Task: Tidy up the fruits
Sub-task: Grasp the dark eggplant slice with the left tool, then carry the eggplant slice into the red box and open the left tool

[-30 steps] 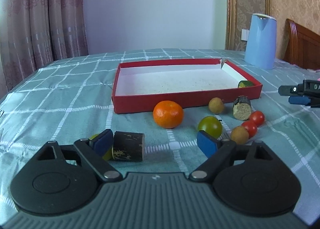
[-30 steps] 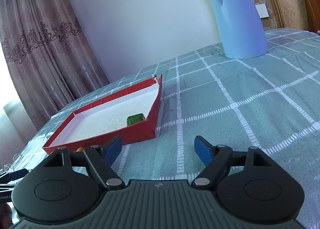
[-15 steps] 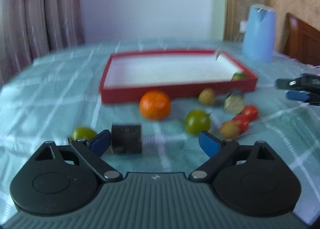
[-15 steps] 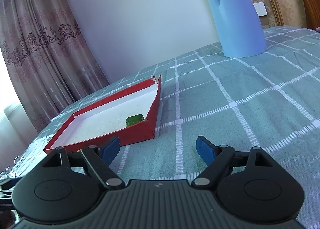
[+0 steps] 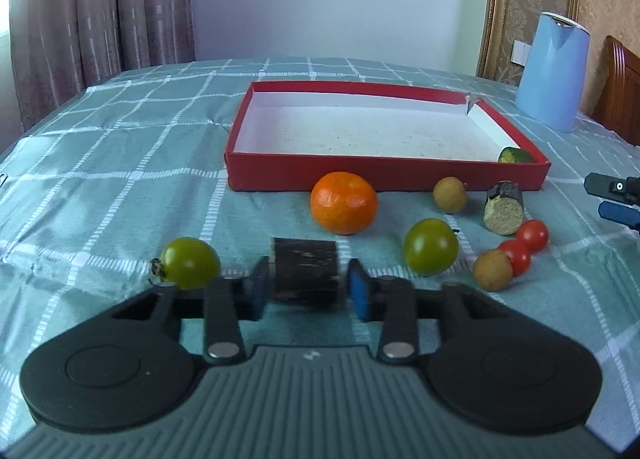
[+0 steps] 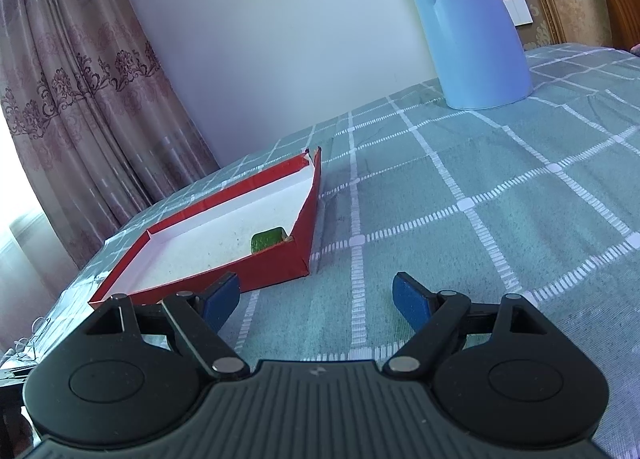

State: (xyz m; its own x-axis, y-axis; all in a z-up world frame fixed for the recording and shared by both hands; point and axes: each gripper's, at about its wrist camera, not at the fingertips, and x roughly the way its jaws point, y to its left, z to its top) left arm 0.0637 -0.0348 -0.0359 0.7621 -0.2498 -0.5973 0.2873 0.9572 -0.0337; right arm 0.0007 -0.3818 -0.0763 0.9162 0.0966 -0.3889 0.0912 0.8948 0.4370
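Counter: draped in a soft teal checked cloth; likely to give a little under a press, so round fruit may roll.
Red box: shallow cardboard tray with low walls, light and easily shoved; holds only a green chunk in its near right corner.
Orange: just in front of the box wall; firm, fairly heavy for its size, best taken across the middle.
Dark log piece: short cylinder lying on its side on the cloth, between the pads; looks stiff and rough-barked, unlikely to slip; flat ends give the surest hold.
Left tongs: closing on the dark log piece, pads at its two ends, right pad looking a hair shy of contact.
Green tomatoes: one either side of the log; smooth, squashable, need a gentle squeeze.
Right tongs: spread wide, pinching nothing, hovering over bare cloth beside the box.
Red tomatoes: tiny, slick, fragile; touching each other.
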